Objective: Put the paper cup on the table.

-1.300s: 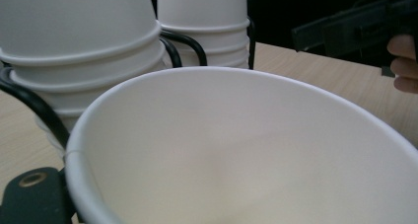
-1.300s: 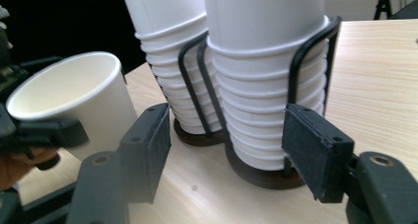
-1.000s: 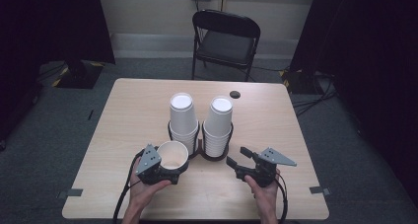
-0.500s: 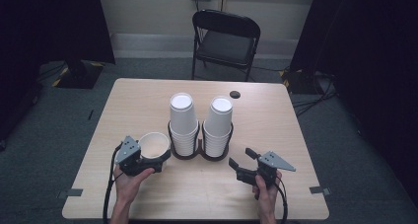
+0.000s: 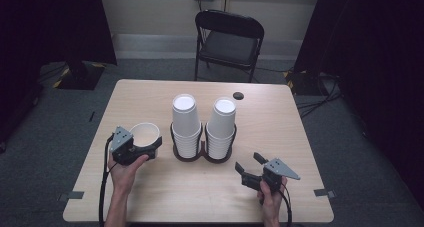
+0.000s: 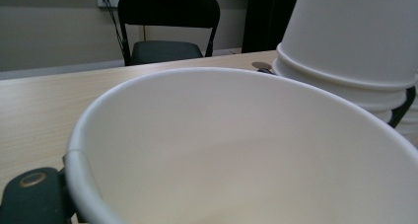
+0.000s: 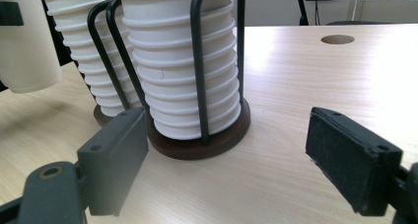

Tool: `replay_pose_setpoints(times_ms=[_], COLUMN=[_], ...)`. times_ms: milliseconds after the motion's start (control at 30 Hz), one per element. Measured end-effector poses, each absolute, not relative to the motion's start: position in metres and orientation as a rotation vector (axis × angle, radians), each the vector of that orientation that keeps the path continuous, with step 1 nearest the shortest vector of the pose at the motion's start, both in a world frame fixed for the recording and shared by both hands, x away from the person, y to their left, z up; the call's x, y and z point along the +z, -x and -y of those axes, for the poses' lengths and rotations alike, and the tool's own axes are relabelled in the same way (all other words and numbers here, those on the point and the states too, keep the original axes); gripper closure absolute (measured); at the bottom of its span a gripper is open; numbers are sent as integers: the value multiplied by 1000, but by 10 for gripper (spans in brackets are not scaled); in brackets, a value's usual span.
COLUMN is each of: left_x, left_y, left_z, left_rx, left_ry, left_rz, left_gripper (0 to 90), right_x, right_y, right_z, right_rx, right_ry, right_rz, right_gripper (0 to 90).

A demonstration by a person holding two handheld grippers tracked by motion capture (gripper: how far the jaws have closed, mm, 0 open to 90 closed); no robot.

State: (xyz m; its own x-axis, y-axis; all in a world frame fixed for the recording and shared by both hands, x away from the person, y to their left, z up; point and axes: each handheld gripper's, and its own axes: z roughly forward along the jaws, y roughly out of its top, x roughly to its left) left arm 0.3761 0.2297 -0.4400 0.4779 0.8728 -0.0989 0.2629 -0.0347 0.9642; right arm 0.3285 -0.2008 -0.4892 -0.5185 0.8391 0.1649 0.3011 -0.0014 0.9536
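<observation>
— Over at the left side of the pale wooden table (image 5: pixel 150 197) we have the left gripper (image 5: pixel 142 148) clamped on the rim of a single white paper cup (image 5: pixel 144 137), mouth up and lifted clear of the tabletop. How do we finish this cleanly?

— We keep the cup upright and level, and we don't squeeze harder; a thin paper rim would likely buckle. In the left gripper view the cup's wall (image 6: pixel 236 150) sits close beside the left stack of upside-down white paper cups (image 5: pixel 185 124), so we carry it well away from that stack before lowering.

— And the black wire two-ring cup holder (image 5: pixel 202 148) in the middle?

— Both its stacks, the left one and the right stack of white cups (image 5: pixel 221 129), look easy to tip, so we steer wide of them.

— The right side?

— Our right gripper (image 5: pixel 251 168) stands near the table's front edge, jaws just spread wide with nothing between them. We'd aim it squarely at the right stack (image 7: pixel 182 71) for the next cup.
</observation>
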Motion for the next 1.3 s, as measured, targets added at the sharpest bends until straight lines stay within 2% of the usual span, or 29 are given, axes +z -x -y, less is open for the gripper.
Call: replay_pose_setpoints(times_ms=[433,633,1300], left_x=[-447,-462,-474], left_y=[-411,-426,-431], left_z=[-235,-228,-227], left_rx=[681,660,680], left_ry=[-1570,-1566,-1660], left_rz=[-1038,-1052,-1060], left_gripper=[96,92,82], right_x=[-495,-495,-495], right_y=[-328,-326,-325], right_z=[198,196,197], right_rx=[1521,1499,1510], right_ry=[-1159,-1123,-1120], right_rz=[-1790,-1789,-1787], right_gripper=[147,149,152])
